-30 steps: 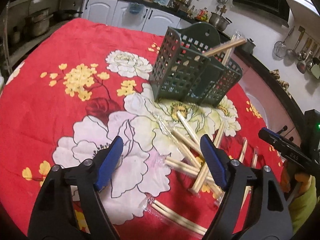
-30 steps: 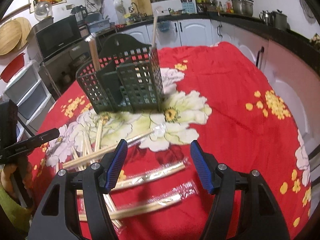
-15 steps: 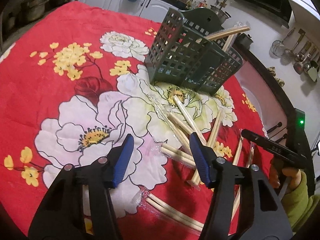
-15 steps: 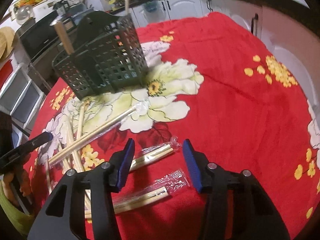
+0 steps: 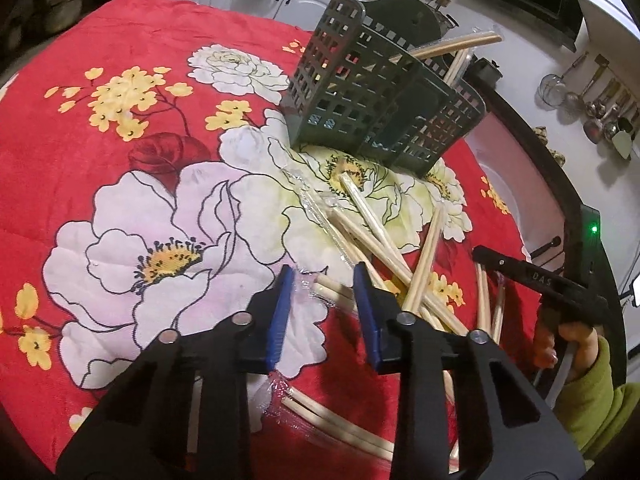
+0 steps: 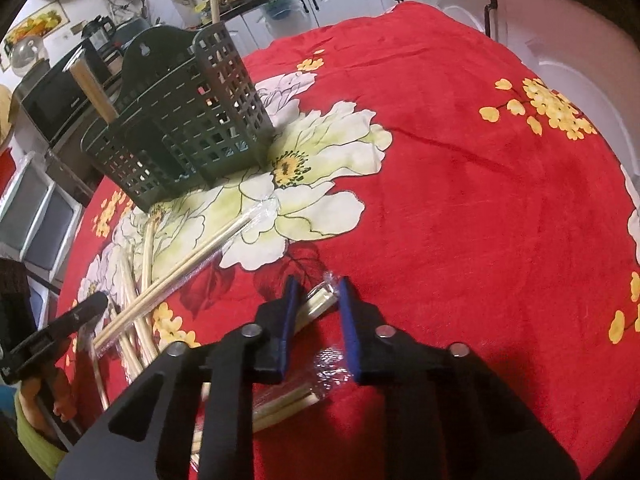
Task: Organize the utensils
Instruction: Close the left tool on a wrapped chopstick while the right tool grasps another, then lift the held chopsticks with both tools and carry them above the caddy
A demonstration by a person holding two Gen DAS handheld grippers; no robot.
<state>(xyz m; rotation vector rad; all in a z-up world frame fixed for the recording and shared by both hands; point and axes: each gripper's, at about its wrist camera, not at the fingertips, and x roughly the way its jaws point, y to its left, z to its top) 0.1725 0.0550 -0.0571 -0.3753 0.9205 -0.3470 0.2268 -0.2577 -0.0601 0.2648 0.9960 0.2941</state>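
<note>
On the red floral cloth [image 5: 120,208], left wrist view: left gripper [image 5: 324,280], jaws just narrowing, flanks the end of a wrapped chopstick pair [image 5: 332,290]; contact unclear. Green basket [image 5: 380,112] stands beyond.

Right wrist view: right gripper [image 6: 318,294], also just closing, brackets another wrapped pair [image 6: 320,302]; grip not discernible.

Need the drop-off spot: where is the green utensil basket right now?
The green utensil basket stands on the red floral cloth, upper centre in the left wrist view, just beyond the scattered wrapped chopsticks.
</note>
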